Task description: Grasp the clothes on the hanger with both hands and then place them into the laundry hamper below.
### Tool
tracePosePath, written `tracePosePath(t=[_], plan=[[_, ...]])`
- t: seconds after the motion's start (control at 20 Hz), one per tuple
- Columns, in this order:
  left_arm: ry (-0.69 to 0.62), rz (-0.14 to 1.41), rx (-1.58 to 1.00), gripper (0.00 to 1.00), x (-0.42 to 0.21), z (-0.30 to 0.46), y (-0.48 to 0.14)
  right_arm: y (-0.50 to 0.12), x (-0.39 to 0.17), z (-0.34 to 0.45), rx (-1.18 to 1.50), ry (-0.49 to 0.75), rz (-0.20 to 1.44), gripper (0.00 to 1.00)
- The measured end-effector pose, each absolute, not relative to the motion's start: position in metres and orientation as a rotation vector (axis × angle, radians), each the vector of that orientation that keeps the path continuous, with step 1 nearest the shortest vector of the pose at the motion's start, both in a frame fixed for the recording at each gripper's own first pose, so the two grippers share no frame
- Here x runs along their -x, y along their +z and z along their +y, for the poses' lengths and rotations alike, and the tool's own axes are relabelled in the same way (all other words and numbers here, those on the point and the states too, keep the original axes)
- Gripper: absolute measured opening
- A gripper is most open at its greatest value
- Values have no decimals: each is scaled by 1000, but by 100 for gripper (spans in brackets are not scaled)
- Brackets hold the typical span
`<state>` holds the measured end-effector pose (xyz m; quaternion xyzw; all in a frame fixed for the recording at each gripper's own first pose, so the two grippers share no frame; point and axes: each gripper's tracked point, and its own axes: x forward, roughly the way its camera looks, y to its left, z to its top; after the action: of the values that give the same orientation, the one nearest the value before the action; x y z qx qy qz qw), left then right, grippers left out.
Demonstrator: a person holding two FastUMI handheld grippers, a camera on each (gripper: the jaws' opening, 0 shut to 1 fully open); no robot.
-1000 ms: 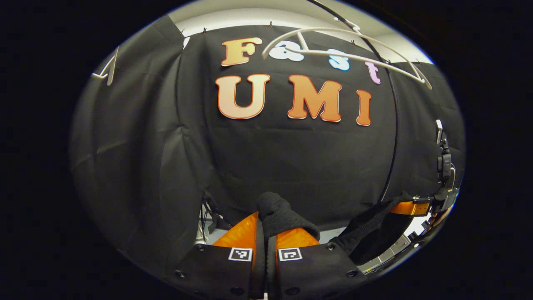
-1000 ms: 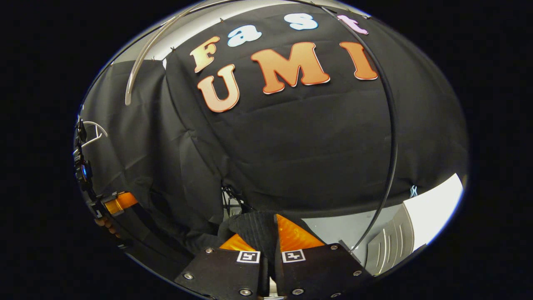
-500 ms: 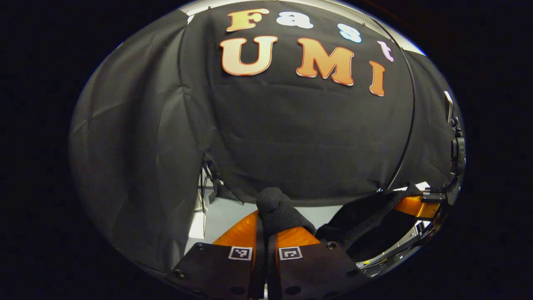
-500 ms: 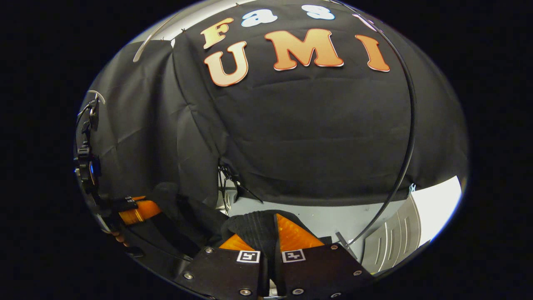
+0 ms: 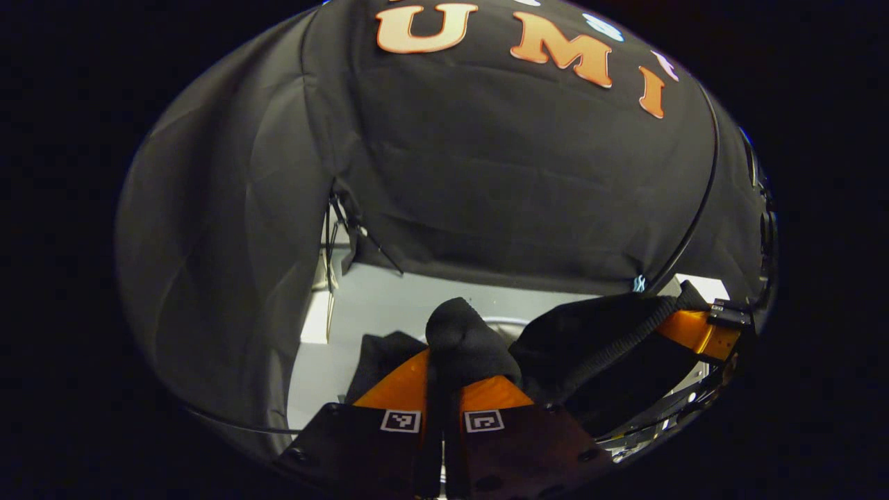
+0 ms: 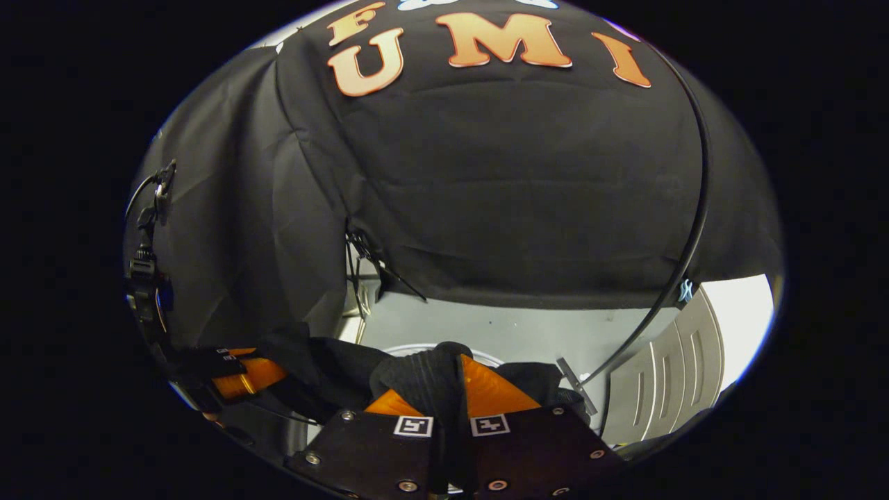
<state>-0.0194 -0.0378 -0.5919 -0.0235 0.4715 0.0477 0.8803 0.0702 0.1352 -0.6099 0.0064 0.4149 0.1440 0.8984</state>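
Observation:
A black knit garment (image 5: 590,340) hangs stretched between my two grippers. My left gripper (image 5: 444,361) is shut on a bunched fold of it that sticks up between the fingers. In the left gripper view the cloth runs right to my right gripper (image 5: 694,332), which pinches its other end. My right gripper (image 6: 451,375) is likewise shut on a fold of the garment (image 6: 326,364), which sags left towards the left gripper (image 6: 246,371). Just behind the cloth shows the pale curved rim of the hamper (image 5: 510,321) (image 6: 406,348), mostly hidden by the garment.
The grey floor (image 5: 389,305) lies below the black cloth wall. A thin black rack pole (image 6: 684,257) curves down at the right. A white slatted panel (image 6: 667,375) stands at the right and a white box (image 5: 316,326) at the left. Stand legs (image 6: 364,257) show in the wall's gap.
Both grippers have come down with the garment still held. The white hanger has slid out of the top of the views, and the floor and the hamper's rim have come into sight.

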Motion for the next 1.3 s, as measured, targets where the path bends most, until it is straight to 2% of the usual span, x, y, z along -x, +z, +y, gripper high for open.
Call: tracePosePath(t=[0.35,0.5,0.6,0.65,0.75,0.85,0.95,1.0,1.05,1.1,1.15,1.2,1.3], plan=[[129,1176,-17,9,58,-32,-687,-725,-37,129,28,248,1048,8],[113,1220,-22,12,62,-40,-707,-742,-27,124,54,230,1108,12],[107,1225,-17,18,66,-43,-706,-745,-22,116,59,208,1133,13],[119,1221,-20,27,65,-42,-704,-745,-21,112,62,194,1142,14],[134,1201,-6,35,60,-45,-694,-747,-19,111,49,177,1156,17],[127,1182,21,36,54,-52,-679,-741,-17,114,28,170,1158,20],[119,1157,36,39,49,-54,-661,-732,-17,112,21,159,1148,28],[110,1145,42,55,50,-57,-652,-726,-18,111,16,158,1139,36],[101,1132,44,70,50,-60,-641,-714,-19,112,12,160,1128,40],[97,1117,43,69,46,-60,-633,-703,-19,112,10,161,1118,49],[94,1102,41,69,42,-59,-627,-694,-19,113,7,160,1108,54],[98,1089,36,60,43,-58,-622,-686,-17,115,2,160,1100,56],[86,1067,41,85,48,-63,-601,-661,-19,116,-12,161,1071,78]])
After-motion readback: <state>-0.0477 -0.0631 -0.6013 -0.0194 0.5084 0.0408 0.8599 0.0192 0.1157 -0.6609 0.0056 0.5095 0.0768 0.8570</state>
